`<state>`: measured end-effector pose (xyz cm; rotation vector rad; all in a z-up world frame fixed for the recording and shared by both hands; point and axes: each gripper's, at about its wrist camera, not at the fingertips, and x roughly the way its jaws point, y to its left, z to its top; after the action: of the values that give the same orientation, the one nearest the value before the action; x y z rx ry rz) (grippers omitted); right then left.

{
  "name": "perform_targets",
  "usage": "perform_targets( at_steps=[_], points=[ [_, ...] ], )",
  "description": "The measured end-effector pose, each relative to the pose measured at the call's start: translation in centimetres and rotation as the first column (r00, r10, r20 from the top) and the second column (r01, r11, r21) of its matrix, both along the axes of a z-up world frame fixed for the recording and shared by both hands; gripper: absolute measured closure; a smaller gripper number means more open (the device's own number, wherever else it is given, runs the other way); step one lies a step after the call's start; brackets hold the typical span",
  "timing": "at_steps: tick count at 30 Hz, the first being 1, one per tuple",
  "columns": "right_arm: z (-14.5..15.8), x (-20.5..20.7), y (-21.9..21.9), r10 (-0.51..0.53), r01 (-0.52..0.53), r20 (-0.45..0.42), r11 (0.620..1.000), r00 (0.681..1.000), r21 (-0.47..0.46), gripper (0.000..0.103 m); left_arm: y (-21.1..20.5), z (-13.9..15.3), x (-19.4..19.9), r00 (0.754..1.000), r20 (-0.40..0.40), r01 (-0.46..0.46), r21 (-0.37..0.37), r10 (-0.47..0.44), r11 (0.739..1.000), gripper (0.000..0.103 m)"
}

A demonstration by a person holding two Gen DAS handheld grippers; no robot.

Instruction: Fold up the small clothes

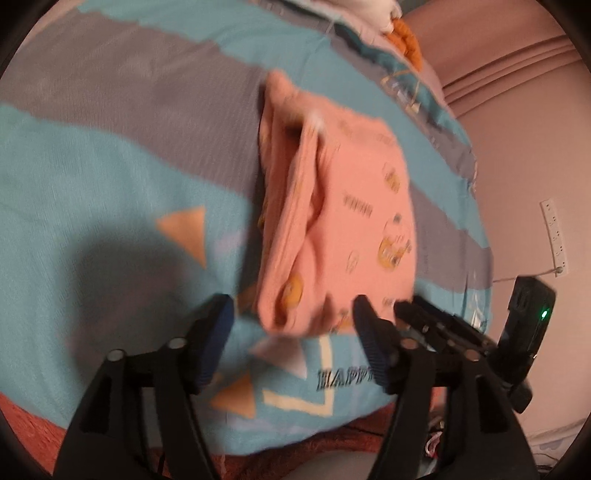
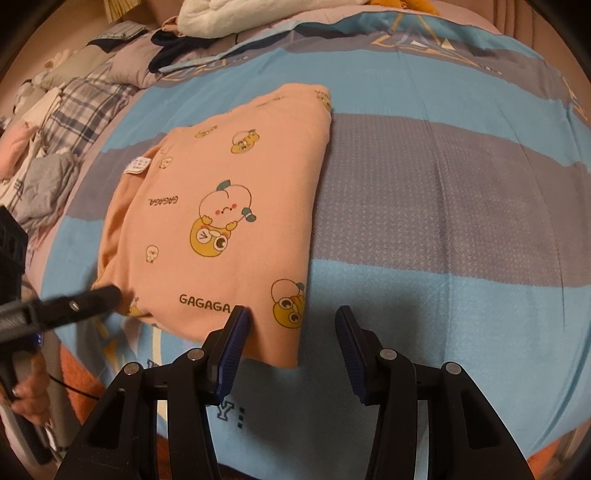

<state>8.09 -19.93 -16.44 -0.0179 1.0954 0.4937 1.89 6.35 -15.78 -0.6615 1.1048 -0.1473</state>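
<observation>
Blue and grey bands crossed the bedspread [image 2: 461, 177], which filled both views and carried triangles and block letters near its front edge. Beyond it, at the far left of the right wrist view, lay a heap of clothes [image 2: 55, 122] in plaid, grey and pink, with a white bundle [image 2: 218, 16] near the top. A pink wall [image 1: 524, 155] showed past the bed edge in the left wrist view, with a white power strip [image 1: 554, 236] on it.

On the bedspread lay the garment [image 2: 221, 221], peach with cartoon prints and the word GAGAGA, folded into a rough rectangle, its layered edges stacked along one side and a small white label [image 2: 137, 164] near the folded collar end. Its near edge came close to the front of the bed.

The right gripper [image 2: 291, 347] stood with its jaws spread part way; the garment's near corner lay between them, just beside the left finger, and the pads did not seem to press on it. The left gripper [image 1: 291, 332] was blurred, so contact was hard to judge, but its jaws stood wide, with the garment's near end between the tips and apparently not pinched. In the right wrist view its finger tip rested at the garment's left corner, and a hand [image 2: 31, 391] gripped the handle below.
</observation>
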Motion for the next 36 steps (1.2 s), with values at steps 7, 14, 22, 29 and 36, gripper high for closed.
perform_targets(
  at_steps=[7, 14, 22, 29, 36],
  points=[
    [1.1, 1.3, -0.2, -0.023, 0.022, 0.044, 0.999, 0.999, 0.036, 0.035, 1.0, 1.3, 2.5, 0.997, 0.074, -0.034, 0.008, 0.033, 0.999, 0.022],
    [1.4, 3.2, 0.5, -0.027, 0.025, 0.021, 0.993, 0.999, 0.119, 0.03, 0.5, -0.2, 5.4, 0.999, 0.048, 0.013, -0.016, -0.012, 1.0, 0.023],
    [0.5, 5.4, 2.1, -0.003, 0.015, -0.057, 0.977, 0.998, 0.215, 0.03, -0.2, -1.9, 7.1, 0.998, 0.015, 0.054, -0.011, -0.054, 0.998, 0.032],
    [-0.8, 6.3, 2.8, 0.015, 0.014, -0.116, 0.968, 0.993, 0.249, 0.03, -0.6, -2.3, 7.6, 0.996, 0.025, 0.088, -0.017, -0.087, 0.996, 0.041],
    [-0.7, 6.8, 2.9, 0.012, 0.017, -0.104, 0.962, 0.994, 0.272, 0.071, -1.6, -1.8, 7.7, 0.997, 0.039, 0.071, 0.013, -0.072, 0.997, 0.072]
  ],
)
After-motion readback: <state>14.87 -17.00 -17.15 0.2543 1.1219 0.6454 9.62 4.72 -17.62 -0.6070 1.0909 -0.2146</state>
